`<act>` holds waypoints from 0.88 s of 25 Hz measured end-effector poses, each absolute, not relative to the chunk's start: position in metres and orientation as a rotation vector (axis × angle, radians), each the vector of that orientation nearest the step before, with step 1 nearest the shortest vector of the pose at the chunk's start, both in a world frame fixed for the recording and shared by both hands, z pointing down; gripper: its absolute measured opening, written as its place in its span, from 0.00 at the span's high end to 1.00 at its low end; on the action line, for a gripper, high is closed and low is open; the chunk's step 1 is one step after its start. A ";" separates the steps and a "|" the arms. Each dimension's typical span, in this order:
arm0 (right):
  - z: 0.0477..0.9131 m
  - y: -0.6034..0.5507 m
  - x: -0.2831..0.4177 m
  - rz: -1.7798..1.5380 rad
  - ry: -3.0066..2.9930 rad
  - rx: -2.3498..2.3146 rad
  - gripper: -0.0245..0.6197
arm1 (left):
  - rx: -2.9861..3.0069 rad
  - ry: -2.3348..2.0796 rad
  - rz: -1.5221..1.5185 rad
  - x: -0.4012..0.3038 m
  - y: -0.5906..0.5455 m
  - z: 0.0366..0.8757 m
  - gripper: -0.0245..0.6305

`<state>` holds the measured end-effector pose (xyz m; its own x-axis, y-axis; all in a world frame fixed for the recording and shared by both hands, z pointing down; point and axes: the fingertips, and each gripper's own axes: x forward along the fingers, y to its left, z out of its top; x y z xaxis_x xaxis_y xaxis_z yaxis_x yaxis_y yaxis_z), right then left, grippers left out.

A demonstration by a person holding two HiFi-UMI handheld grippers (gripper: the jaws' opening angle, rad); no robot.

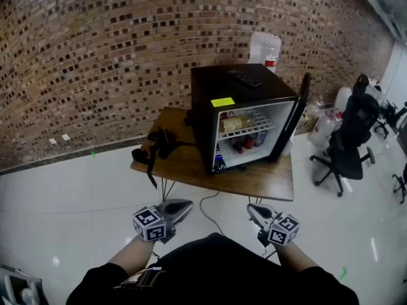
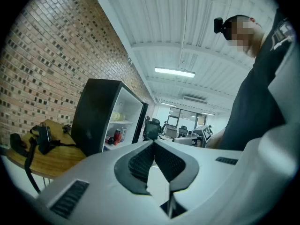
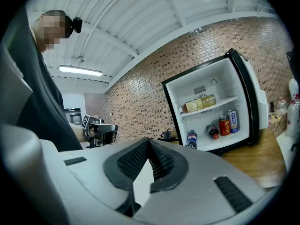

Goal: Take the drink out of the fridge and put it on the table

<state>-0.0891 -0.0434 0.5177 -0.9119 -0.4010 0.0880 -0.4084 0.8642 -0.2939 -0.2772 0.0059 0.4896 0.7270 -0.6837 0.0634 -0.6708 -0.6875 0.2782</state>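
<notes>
A black mini fridge (image 1: 202, 113) stands on a wooden table (image 1: 191, 165) with its door (image 1: 297, 110) swung open to the right. On its shelf lies a yellow bottle (image 3: 199, 103). Below are a red can (image 3: 224, 124), a blue-and-white can (image 3: 233, 121), a dark bottle (image 3: 213, 131) and a blue-labelled cola bottle (image 3: 191, 138). My left gripper (image 1: 187, 203) and right gripper (image 1: 250, 207) hover low in front of the table, well short of the fridge. Both are shut, tips together, holding nothing.
A black strapped device (image 1: 159, 146) lies on the table's left part, and a remote (image 1: 246, 78) rests on the fridge top. A water jug (image 1: 265, 48) stands behind the fridge. Office chairs (image 1: 346, 142) stand to the right on the white tiled floor, against a brick wall (image 1: 95, 56).
</notes>
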 end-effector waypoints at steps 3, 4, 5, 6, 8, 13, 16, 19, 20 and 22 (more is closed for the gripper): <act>0.515 -0.056 -0.050 0.465 -3.010 0.689 0.96 | 2.673 -1.051 -0.046 -0.239 -0.017 0.479 0.96; 0.514 -0.060 -0.037 0.462 -3.012 0.702 0.96 | 2.685 -1.045 -0.040 -0.226 -0.025 0.475 0.96; 0.512 -0.065 -0.025 0.458 -3.014 0.714 0.96 | 2.699 -1.039 -0.034 -0.214 -0.034 0.472 0.96; 0.510 -0.069 -0.013 0.451 -3.014 0.726 0.96 | 2.714 -1.034 -0.025 -0.203 -0.043 0.468 0.92; 0.510 -0.079 0.004 0.441 -3.008 0.757 0.96 | 2.748 -1.034 0.013 -0.187 -0.064 0.462 0.91; 0.520 -0.106 0.023 0.485 -2.979 0.863 0.96 | 2.845 -1.061 0.127 -0.168 -0.128 0.443 0.71; 0.523 -0.126 0.014 0.486 -2.951 0.908 0.96 | 2.907 -1.067 0.159 -0.172 -0.168 0.432 0.67; 0.520 -0.145 -0.004 0.495 -2.929 0.969 0.96 | 2.965 -1.041 0.197 -0.180 -0.199 0.429 0.67; 0.519 -0.150 -0.010 0.502 -2.924 0.990 0.96 | 2.993 -1.027 0.224 -0.181 -0.206 0.430 0.67; 0.518 -0.161 -0.020 0.503 -2.912 1.021 0.96 | 3.054 -0.994 0.284 -0.177 -0.222 0.433 0.65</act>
